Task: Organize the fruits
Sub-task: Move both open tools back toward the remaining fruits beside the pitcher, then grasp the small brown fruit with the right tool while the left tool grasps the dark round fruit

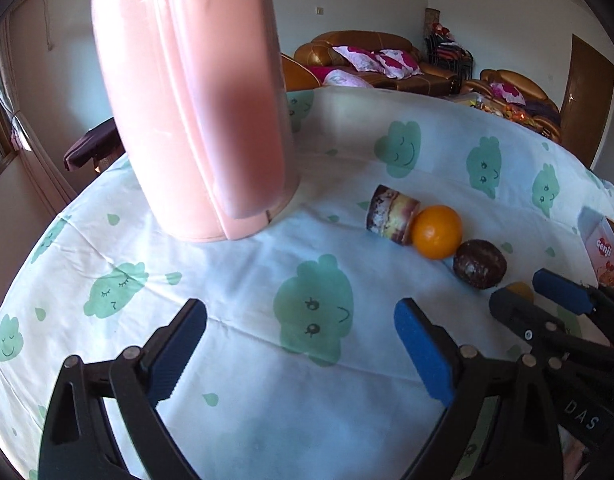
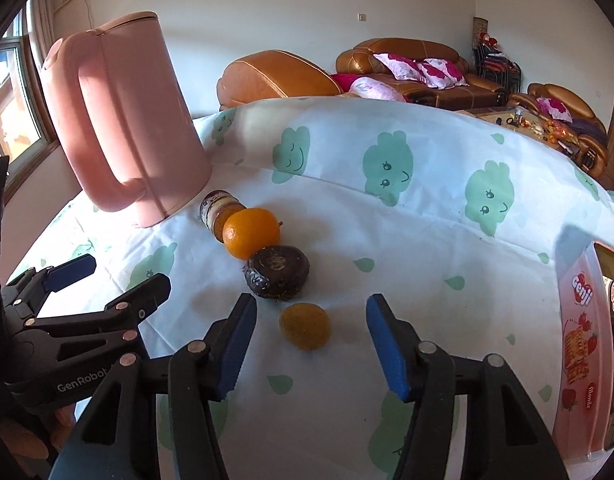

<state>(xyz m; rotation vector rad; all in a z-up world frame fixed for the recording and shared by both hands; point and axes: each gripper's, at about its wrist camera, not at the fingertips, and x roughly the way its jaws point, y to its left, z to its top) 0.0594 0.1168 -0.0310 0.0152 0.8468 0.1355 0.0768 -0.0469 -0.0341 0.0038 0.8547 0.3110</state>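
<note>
One pink box — cut off at right — contents hidden.

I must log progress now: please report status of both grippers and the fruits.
Left gripper open, empty. Right gripper open, small dull-yellow round fruit between jaws, ungripped. Dark brown round fruit just beyond, close.

**Two wrist views over one cloth-covered tabletop**

Each camera looks forward and downward along its own claw, close above the white cloud-printed tabletop. Both face the far brown leather sofa. They share the tall pink plastic kettle, the round orange fruit, and each other's claws.
</note>
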